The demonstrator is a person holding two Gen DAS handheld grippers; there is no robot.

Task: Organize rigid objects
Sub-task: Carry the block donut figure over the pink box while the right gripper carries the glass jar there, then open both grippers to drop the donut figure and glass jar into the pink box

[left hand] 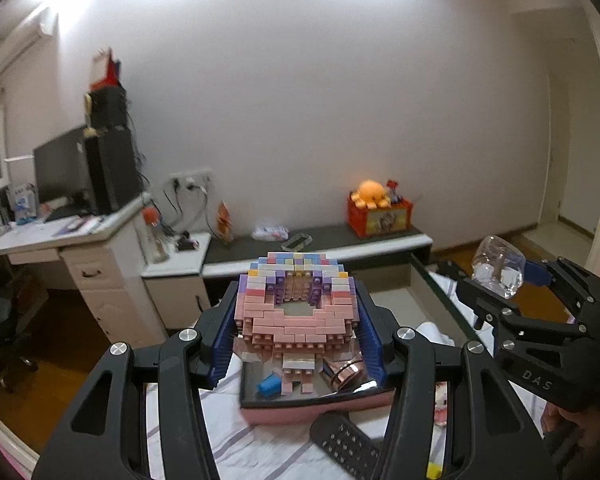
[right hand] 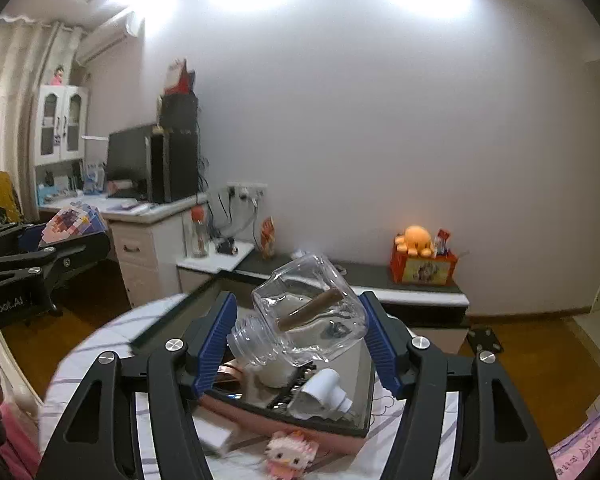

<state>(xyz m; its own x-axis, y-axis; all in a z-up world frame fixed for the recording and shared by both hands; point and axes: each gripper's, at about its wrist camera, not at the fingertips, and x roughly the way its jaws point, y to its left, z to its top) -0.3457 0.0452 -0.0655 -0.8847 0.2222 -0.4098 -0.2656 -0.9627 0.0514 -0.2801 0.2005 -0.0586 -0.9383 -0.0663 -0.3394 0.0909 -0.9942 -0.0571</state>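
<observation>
My left gripper (left hand: 298, 300) is shut on a pastel brick-built ring figure (left hand: 296, 320), its blue pads pressing both sides, just above a pink tray (left hand: 312, 412) with a dark inside. A blue piece (left hand: 269, 386) and a rose-gold ring (left hand: 346, 374) lie in the tray. My right gripper (right hand: 300, 312) is shut on a clear plastic jar (right hand: 312, 320), tilted with its mouth to the lower left and a brown stick inside. It hangs over the same tray (right hand: 284, 424), where a white bottle (right hand: 320, 396) lies. Each wrist view shows the other gripper at its edge.
A black remote (left hand: 348, 444) and a pink brick doll (right hand: 292, 452) lie on the striped sheet in front of the tray. Behind are an open drawer (left hand: 420, 292), a low dark shelf (left hand: 332, 240) with a red box and orange plush, and a desk (left hand: 60, 240) on the left.
</observation>
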